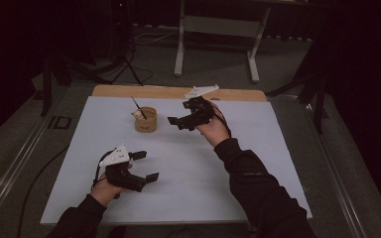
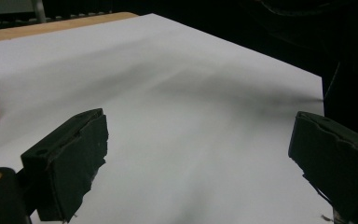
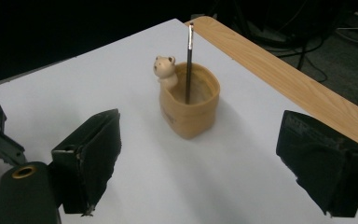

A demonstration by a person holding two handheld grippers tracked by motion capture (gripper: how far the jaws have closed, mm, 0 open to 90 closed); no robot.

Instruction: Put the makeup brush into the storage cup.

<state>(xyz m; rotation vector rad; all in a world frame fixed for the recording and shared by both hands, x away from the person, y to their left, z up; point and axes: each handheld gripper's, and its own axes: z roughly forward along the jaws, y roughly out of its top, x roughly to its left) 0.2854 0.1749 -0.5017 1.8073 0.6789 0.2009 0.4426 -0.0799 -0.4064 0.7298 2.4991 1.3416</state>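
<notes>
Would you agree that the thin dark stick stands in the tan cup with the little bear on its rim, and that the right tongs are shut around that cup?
Not quite. The stick does stand in the cup, bear on its rim, but the right tongs are open and short of the cup, not shut around it, as the right gripper view shows.

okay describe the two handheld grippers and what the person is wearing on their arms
Both grippers are black, each with two blocky black jaws faced with dark, worn padding. The left gripper and the right gripper each carry a pale grey three-cornered plate on top. A thin dark cable trails from each. A brass-coloured ring shows on the body beside the left gripper's own jaw. The person wears dark long sleeves reaching the wrists.
</notes>
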